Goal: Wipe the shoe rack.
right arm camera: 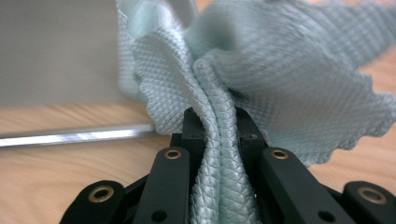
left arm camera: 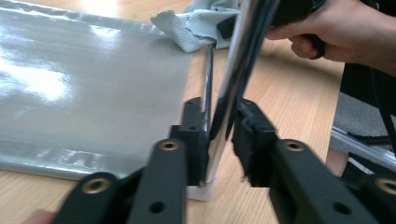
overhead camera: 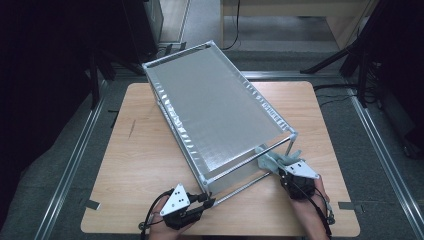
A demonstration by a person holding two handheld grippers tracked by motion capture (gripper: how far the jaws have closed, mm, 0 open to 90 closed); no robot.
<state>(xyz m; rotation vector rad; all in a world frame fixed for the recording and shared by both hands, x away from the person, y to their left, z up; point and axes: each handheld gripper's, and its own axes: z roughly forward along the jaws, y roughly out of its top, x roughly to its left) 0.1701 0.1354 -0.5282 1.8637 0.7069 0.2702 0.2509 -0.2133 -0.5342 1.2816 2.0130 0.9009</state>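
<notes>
Beside rack (overhead camera: 215,107) edge — cloth (overhead camera: 272,159), rod (overhead camera: 240,188)

Cloth (right arm camera: 280,84) pale green, waffle-textured; rod (left arm camera: 238,70) glossy chrome; table (overhead camera: 150,160) matt wood.

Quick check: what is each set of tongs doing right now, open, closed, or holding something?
Left tongs: closed on the chrome rod of the metal rack.
Right tongs: closed on the light green cloth.
</notes>
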